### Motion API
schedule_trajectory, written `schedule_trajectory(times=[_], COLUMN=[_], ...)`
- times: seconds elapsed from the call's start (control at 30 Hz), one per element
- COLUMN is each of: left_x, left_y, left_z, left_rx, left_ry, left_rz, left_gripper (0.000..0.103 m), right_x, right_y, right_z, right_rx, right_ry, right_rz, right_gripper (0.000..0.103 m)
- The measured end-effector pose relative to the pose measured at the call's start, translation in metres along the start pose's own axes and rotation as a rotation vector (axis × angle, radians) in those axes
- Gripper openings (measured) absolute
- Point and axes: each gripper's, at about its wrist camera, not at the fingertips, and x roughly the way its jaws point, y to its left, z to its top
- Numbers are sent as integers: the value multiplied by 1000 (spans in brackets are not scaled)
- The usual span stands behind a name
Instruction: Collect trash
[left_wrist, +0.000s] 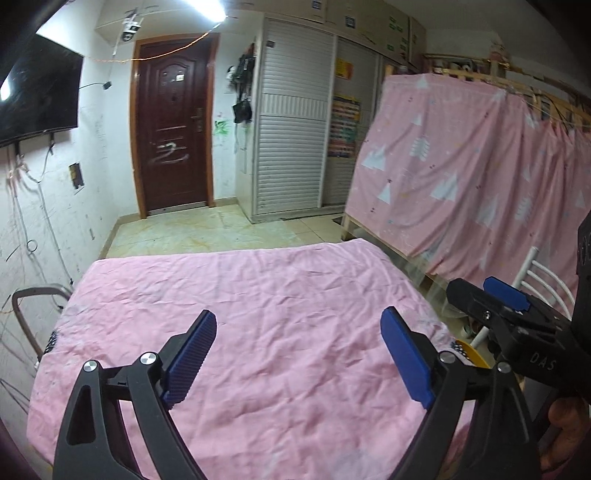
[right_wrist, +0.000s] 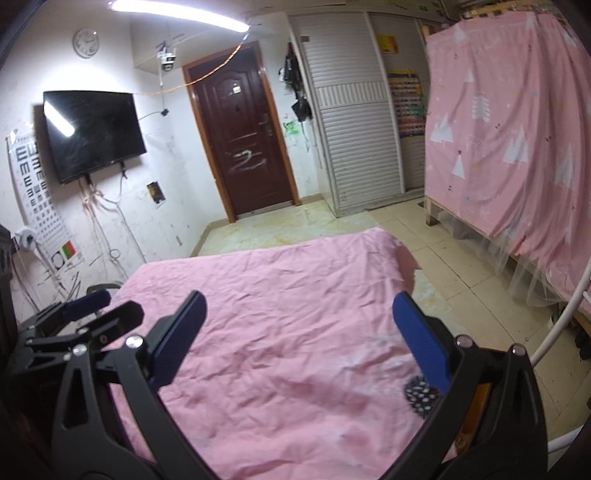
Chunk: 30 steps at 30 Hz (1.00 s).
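Observation:
A table under a wrinkled pink cloth fills the middle of both views, and I see no loose trash on it. My left gripper hovers over the cloth's near half, its blue pads wide apart and nothing between them. My right gripper is also open and empty above the cloth. Each gripper shows in the other's view: the right gripper at the right edge, the left gripper at the left edge. A black spotted print marks the cloth's near right corner.
A dark wooden door and a louvred wardrobe stand at the far end across tiled floor. A frame draped in pink sheet runs along the right. A TV hangs on the left wall. A white chair back and something yellow sit by the table's right side.

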Motion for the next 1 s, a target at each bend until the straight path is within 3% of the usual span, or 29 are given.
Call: schedule_trajectory(times=[0.47,1.0], left_x=[-18,-22], left_y=[49,60], left_z=[-2,-2], left_rx=[-64,-78], left_ry=[-24,-28], left_rz=[55,67], left_gripper=[82,82], right_x=[13,14], right_y=[49,65], right_z=[2,4], right_rx=[-74,-98], right_ry=[20,24], right_rz=[53,61], right_gripper=[97,97])
